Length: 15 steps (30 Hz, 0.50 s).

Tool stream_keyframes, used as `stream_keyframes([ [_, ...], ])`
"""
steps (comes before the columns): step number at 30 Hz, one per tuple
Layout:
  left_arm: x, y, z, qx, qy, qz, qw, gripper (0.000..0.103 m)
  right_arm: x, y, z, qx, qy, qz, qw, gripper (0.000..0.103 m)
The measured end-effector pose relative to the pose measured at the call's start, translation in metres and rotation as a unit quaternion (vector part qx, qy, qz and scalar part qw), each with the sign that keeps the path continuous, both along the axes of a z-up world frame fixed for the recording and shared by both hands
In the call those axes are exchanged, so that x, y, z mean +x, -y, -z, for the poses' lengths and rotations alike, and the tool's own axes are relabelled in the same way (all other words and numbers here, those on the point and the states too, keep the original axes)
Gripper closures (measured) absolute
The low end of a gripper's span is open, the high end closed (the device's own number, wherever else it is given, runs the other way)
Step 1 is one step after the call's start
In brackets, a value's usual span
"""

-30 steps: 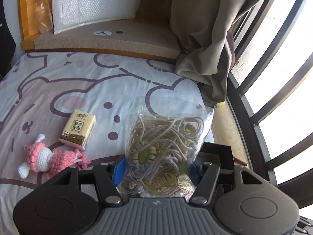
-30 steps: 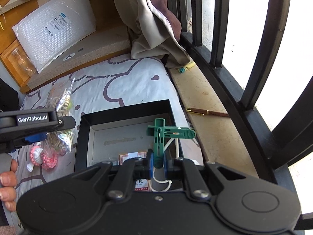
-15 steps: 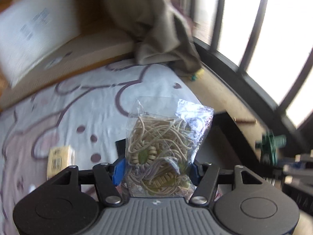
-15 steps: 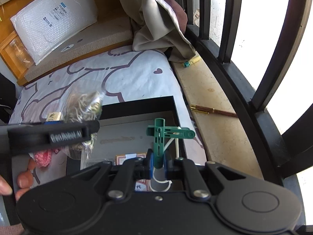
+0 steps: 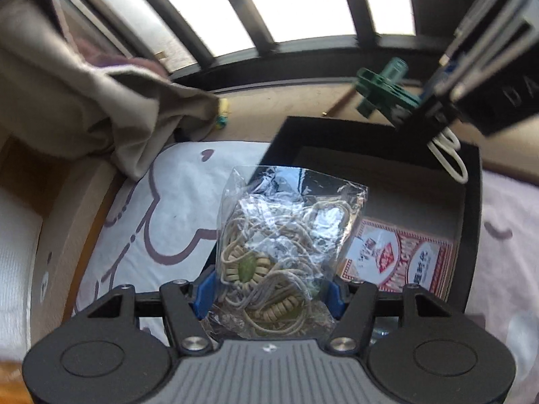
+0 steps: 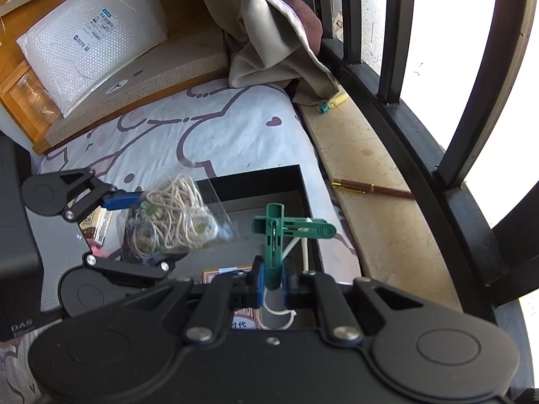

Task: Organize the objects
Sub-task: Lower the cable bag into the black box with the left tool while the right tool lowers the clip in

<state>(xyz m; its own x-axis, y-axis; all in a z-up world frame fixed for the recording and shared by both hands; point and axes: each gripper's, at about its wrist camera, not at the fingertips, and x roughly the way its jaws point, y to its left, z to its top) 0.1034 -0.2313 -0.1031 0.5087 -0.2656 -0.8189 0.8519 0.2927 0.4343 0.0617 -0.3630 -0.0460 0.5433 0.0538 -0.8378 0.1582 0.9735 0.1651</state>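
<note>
My left gripper (image 5: 269, 294) is shut on a clear plastic bag of beige cord (image 5: 286, 249), which hangs over the near left corner of a black box (image 5: 471, 229). From the right wrist view the same bag of cord (image 6: 175, 219) sits between the left gripper's blue pads (image 6: 121, 200), at the box's left edge (image 6: 249, 176). My right gripper (image 6: 271, 277) is shut on a green plastic clip (image 6: 286, 232) with a white loop, held above the box. A red card pack (image 5: 401, 259) lies inside the box.
A beige curtain (image 6: 269, 33) hangs at the bed's far corner beside black window bars (image 6: 394, 33). A brown pen (image 6: 370, 188) lies on the stone sill. A tissue pack (image 6: 96, 224) and a pink knitted toy (image 6: 97, 250) lie on the patterned sheet. A bubble mailer (image 6: 91, 37) leans on the headboard.
My left gripper rolled and swung right with the bag, from over the sheet to over the box's corner. The right gripper with the green clip has stayed put.
</note>
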Motion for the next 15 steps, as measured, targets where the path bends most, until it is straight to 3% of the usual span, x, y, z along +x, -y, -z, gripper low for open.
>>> stream_keyframes([
  [3, -0.002, 0.005, 0.007, 0.038, 0.005, 0.054, 0.9978, 0.040, 0.000, 0.002, 0.002, 0.004, -0.004, 0.000, 1.000, 0.093],
  [10, 0.019, 0.010, 0.014, 0.042, -0.019, 0.055, 0.9974, 0.040, 0.002, -0.001, 0.008, 0.010, -0.015, -0.026, 0.999, 0.093],
  [12, 0.022, 0.009, 0.017, 0.040, -0.027, 0.051, 0.9975, 0.036, 0.004, -0.003, 0.011, 0.011, -0.021, -0.036, 0.999, 0.093],
  [15, 0.021, 0.006, 0.020, 0.040, -0.039, 0.054, 0.9969, 0.023, 0.007, -0.007, 0.017, 0.008, -0.034, -0.048, 0.998, 0.093],
])
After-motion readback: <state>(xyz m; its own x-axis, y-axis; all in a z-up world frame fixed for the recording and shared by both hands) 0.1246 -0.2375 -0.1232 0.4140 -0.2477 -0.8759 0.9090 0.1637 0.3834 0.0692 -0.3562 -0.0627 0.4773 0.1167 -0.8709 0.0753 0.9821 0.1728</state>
